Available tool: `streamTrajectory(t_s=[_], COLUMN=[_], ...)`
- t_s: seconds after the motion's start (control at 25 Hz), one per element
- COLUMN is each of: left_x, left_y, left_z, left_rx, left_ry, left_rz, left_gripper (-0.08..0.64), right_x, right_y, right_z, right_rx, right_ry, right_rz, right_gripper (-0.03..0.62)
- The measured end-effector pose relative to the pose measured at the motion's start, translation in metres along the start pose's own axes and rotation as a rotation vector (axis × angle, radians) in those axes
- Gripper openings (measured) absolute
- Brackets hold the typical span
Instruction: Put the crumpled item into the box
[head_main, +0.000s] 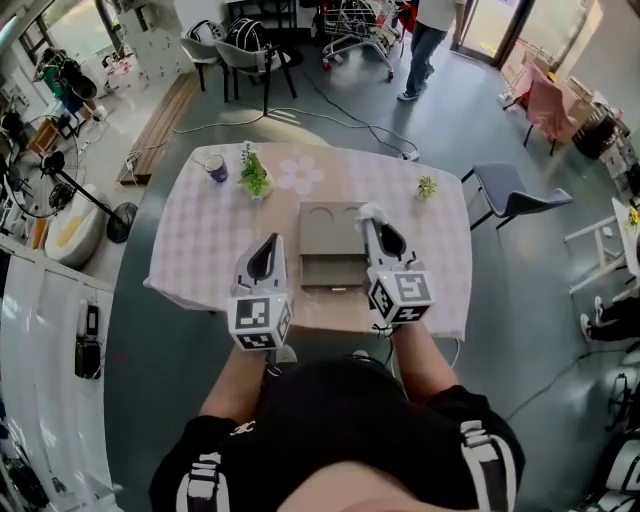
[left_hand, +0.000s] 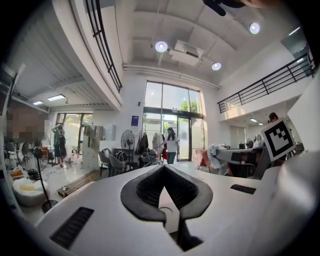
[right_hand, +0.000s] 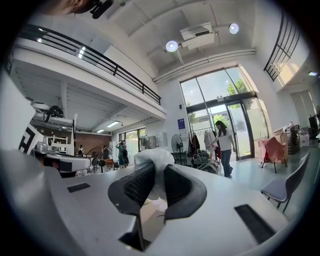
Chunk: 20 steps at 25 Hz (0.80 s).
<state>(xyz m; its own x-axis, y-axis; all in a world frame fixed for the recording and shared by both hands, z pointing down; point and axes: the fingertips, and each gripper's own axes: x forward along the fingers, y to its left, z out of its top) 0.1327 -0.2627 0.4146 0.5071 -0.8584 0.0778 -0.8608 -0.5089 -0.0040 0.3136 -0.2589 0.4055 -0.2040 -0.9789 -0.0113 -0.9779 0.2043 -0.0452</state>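
Observation:
A grey open box lies in the middle of the table, which has a pale checked cloth. My right gripper hovers at the box's right side, shut on a white crumpled item that sticks out past its tips. In the right gripper view the crumpled item is pinched between the dark pads, and the gripper points out into the room. My left gripper is held left of the box with nothing in it. Its jaws meet at the tips.
On the far side of the table stand a dark mug, a potted plant, a flower-shaped mat and a small plant. A grey chair sits right of the table, a floor fan left. A person walks at the back.

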Motion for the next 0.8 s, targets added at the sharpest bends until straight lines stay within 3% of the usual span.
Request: streamTrajectory(t_s=[0.8], left_x=[-0.043], left_y=[0.045], left_z=[-0.02], left_rx=[-0.021], left_ry=[0.032], left_rz=[0.123], left_gripper=[0.003], right_x=[0.016], right_y=[0.046], right_z=[-0.099], right_rx=[-0.184], right_ry=[0.257], right_rz=[0.108], right_gripper=[0.049])
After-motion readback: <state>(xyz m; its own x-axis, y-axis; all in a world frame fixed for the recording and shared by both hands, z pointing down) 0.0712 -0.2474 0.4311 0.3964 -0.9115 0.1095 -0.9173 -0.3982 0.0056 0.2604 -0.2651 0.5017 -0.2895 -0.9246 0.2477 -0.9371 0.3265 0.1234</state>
